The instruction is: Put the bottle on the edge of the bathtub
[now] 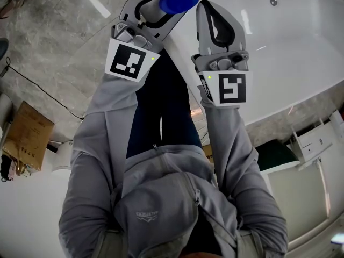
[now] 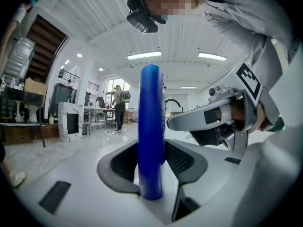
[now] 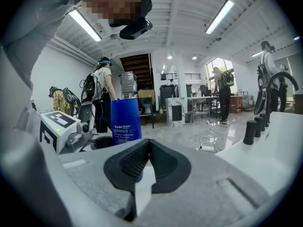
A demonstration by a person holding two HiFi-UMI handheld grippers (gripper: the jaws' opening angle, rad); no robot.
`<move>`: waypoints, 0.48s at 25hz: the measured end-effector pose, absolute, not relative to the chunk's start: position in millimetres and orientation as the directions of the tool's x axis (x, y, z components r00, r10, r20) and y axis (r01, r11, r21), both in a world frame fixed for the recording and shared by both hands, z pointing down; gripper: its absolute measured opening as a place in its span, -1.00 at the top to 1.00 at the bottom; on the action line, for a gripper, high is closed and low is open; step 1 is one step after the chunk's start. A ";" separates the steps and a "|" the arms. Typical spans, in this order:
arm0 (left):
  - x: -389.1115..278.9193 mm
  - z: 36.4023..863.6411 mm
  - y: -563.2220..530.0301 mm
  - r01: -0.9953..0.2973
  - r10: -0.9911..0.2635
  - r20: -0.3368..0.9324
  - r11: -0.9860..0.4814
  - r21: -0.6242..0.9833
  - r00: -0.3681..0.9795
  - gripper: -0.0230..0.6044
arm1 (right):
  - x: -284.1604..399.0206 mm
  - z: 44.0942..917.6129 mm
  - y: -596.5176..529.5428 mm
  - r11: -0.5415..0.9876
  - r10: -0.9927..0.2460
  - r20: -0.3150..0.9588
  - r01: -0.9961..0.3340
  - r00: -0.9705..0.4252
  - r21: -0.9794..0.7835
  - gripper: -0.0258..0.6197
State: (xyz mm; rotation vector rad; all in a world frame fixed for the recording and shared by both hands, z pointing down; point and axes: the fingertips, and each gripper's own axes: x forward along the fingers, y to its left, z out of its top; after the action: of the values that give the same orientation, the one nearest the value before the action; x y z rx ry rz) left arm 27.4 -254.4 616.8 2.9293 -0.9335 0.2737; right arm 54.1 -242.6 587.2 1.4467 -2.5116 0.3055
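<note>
Bottle (image 1: 179, 0): blue, with white print on its side, clamped between the jaws of the left gripper (image 2: 151, 161) and held in the air, clear of any surface. In the head view its end shows over the near rim of the white bathtub (image 1: 285, 52). The right gripper (image 3: 148, 148) is level with and just beside the bottle, on the bathtub side, jaws pressed together with nothing between them. In the right gripper view, dark cylindrical fittings (image 3: 249, 132) stand on the bathtub ledge. On the marble floor (image 1: 59, 31) to the left, well apart, lie a black cable (image 1: 37, 87) and a cardboard box (image 1: 27, 133).
</note>
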 end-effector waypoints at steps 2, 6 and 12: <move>29.0 618.9 -253.8 -0.569 -0.557 0.190 -0.823 0.011 0.809 0.40 | 53.6 586.9 -242.5 0.492 -0.820 0.297 -0.868 -0.488 -0.067 0.91; 28.6 628.3 -254.2 -0.555 -0.532 0.220 -0.830 0.057 0.818 0.25 | 49.6 585.8 -244.1 0.494 -0.820 0.296 -0.867 -0.490 -0.069 0.91; 15.7 631.3 -252.1 -0.572 -0.533 0.272 -0.816 0.086 0.801 0.15 | 47.2 576.8 -238.7 0.490 -0.821 0.303 -0.870 -0.484 -0.063 0.91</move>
State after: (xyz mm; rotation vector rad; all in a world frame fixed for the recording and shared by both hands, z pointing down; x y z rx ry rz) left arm 15.7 -252.1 631.3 2.8242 -0.8723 0.3542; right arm 47.2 -238.7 576.8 1.4467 -2.5032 0.3052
